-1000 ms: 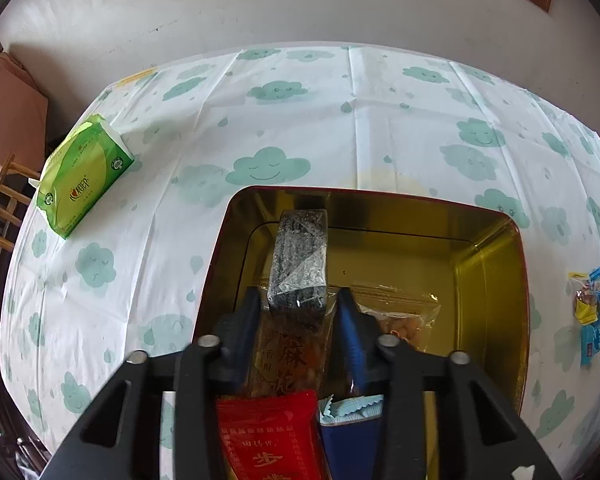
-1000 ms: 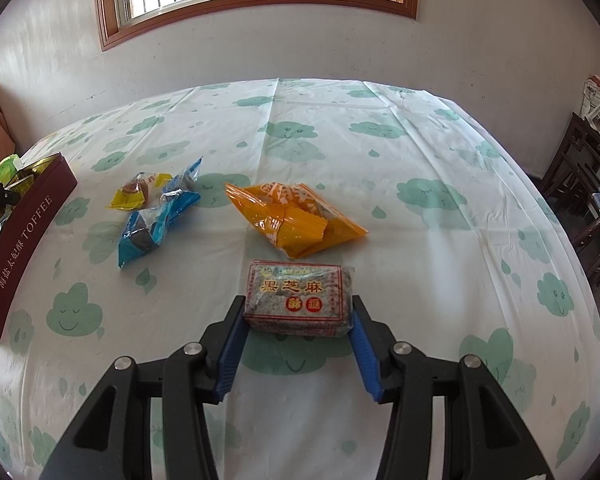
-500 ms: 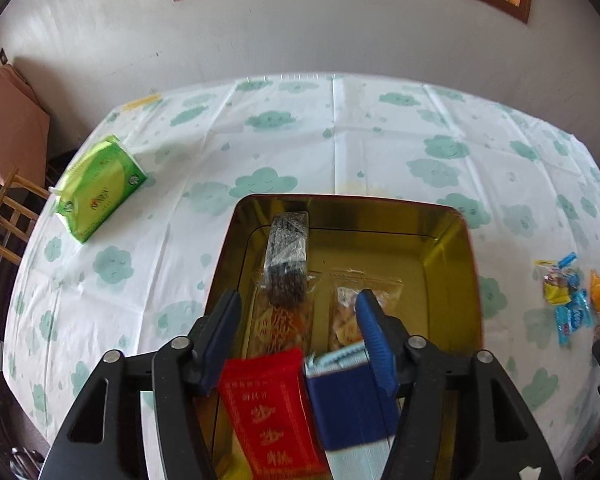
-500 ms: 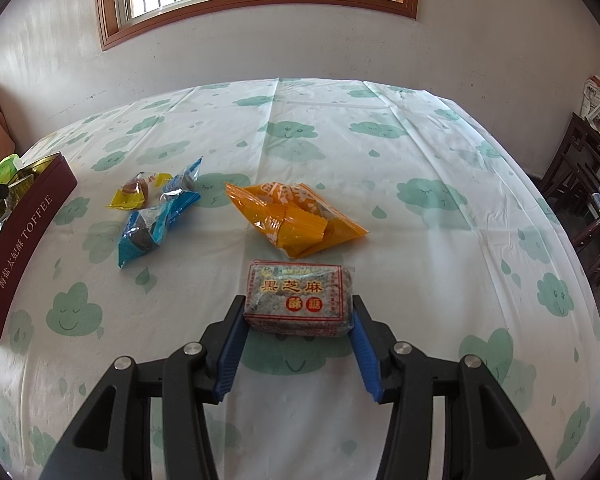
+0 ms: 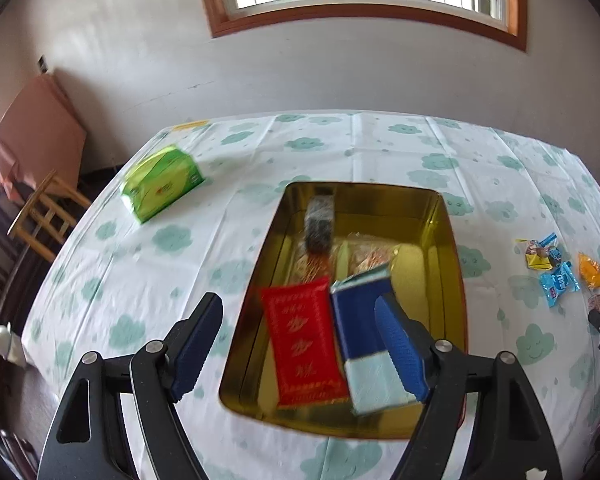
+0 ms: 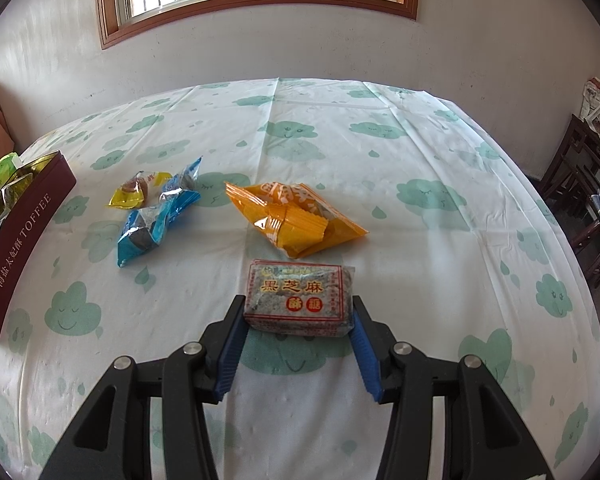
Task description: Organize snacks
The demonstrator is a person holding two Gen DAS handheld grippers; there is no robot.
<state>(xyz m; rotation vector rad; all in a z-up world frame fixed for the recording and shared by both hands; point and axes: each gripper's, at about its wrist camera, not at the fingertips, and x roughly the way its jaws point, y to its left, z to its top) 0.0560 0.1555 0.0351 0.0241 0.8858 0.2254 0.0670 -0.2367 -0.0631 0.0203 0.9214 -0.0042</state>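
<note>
Leftmost on the cloud-print bench (image 5: 172,240) lies a green tissue pack (image 5: 162,184), well apart from the gold-lined tin (image 5: 452,240). Inside the tin, a dark sesame bar (image 5: 319,222) lies toward the far end with clear-wrapped snacks (image 5: 364,256) just behind a red packet (image 5: 304,336) and a blue packet (image 5: 366,328), which lie side by side at the near end. The left hand-held gripper (image 5: 298,348) hangs over the near end with its jaws spread wide, having just been opening; nothing is pinched between them. Right of the tin, small wrapped candies (image 5: 552,264) sit loose on the cloth.

From the right wrist view, the tin's maroon wall (image 6: 24,240) stands at the far left. Next come a yellow candy (image 6: 134,194) and blue candy wrappers (image 6: 156,220), touching each other, then an orange snack bag (image 6: 296,216). Just in front of it, the right hand-held gripper (image 6: 298,320) clamps a black sesame block (image 6: 300,298) by its two short ends, the block resting on the bench.
</note>
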